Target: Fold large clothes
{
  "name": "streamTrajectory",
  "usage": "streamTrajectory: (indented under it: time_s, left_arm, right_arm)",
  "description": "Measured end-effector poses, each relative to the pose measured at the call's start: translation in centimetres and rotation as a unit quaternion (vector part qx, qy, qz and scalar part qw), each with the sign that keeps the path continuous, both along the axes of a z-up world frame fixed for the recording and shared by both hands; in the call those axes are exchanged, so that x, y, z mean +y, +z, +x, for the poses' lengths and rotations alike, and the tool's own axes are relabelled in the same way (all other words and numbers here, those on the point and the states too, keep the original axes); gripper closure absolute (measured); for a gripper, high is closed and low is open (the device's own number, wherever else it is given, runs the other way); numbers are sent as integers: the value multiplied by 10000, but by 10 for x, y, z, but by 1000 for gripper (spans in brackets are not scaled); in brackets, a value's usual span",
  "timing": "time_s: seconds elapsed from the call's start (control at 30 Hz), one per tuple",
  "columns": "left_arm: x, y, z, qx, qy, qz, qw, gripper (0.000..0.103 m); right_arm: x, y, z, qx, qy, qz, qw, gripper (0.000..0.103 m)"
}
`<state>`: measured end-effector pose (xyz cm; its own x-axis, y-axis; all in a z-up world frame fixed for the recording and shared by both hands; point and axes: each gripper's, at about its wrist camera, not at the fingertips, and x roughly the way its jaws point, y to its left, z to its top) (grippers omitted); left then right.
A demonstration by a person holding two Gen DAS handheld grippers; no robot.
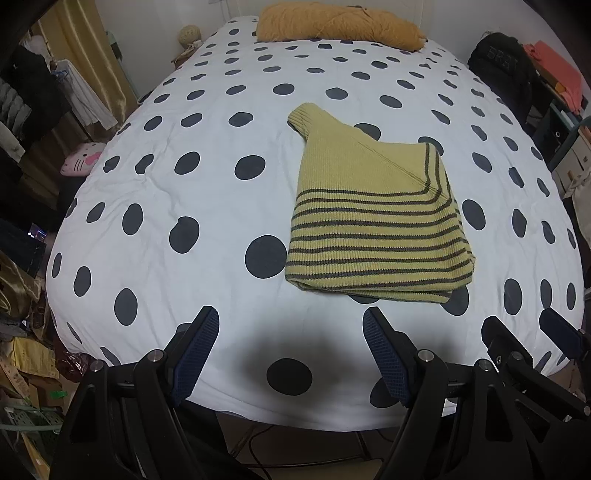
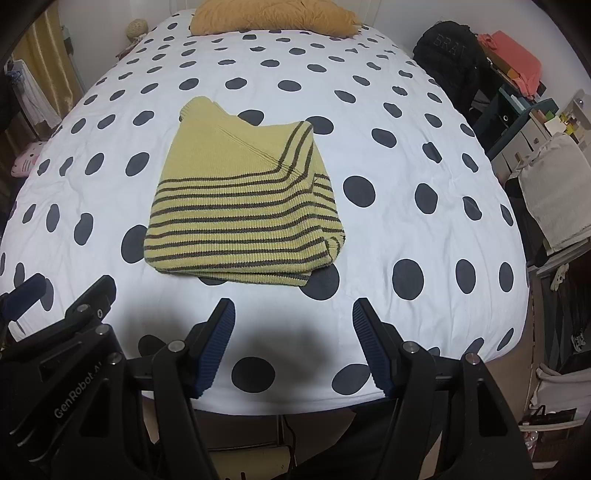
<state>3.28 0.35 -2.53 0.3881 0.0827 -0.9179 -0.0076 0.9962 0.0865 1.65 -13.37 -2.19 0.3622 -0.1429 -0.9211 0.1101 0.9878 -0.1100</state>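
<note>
Folded sweater [image 1: 373,218] lies on the spotted bed [image 1: 166,192], just beyond both tools

Your left hand-held gripper [image 1: 290,354] and right hand-held gripper [image 2: 293,341] hang wide open, holding nothing, short of the sweater's near edge; judge the fold nearly done; tuck the cuff poking out beyond the sweater's far corner; press lightly, since knit springs back.

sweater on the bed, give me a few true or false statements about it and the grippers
1. The sweater lies folded on the dotted bedspread. True.
2. The left gripper is clamped on the sweater. False: it is open, short of the sweater.
3. The right gripper is open and holds nothing. True.
4. The sweater is plain yellow all over. False: dark stripes cross its lower part.
5. A mustard pillow lies at the far end of the bed. True.
</note>
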Motion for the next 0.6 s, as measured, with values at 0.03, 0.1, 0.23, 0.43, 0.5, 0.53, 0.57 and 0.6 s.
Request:
streamTrajectory:
  time_s: [0.03,0.1,0.23,0.43,0.5,0.53,0.57,0.6]
  left_arm:
    - [0,0,0,0,-5,-4,10000,22]
    - [0,-1,0,11,-18,-21,10000,23]
    - [1,-1,1,13,-42,-20,10000,24]
    - [0,-1,1,32,-29,-45,10000,24]
    - [0,-1,1,42,-30,-58,10000,24]
    - [0,-1,1,48,-30,-62,10000,24]
    - [1,-2,1,51,-36,-63,10000,24]
    - [0,-2,1,58,-39,-62,10000,24]
  right_arm:
    - [0,0,0,2,0,-3,10000,36]
    - [-1,-1,-1,2,-4,-2,10000,36]
    - [-1,-1,-1,6,-7,1,10000,36]
    - [-2,-1,-1,9,-1,3,10000,36]
    - [-2,-1,-1,10,6,-2,10000,36]
    - [-2,-1,-1,11,4,-2,10000,36]
    - [-2,-1,-1,12,3,-3,10000,36]
    - [-2,-1,-1,14,5,-5,10000,36]
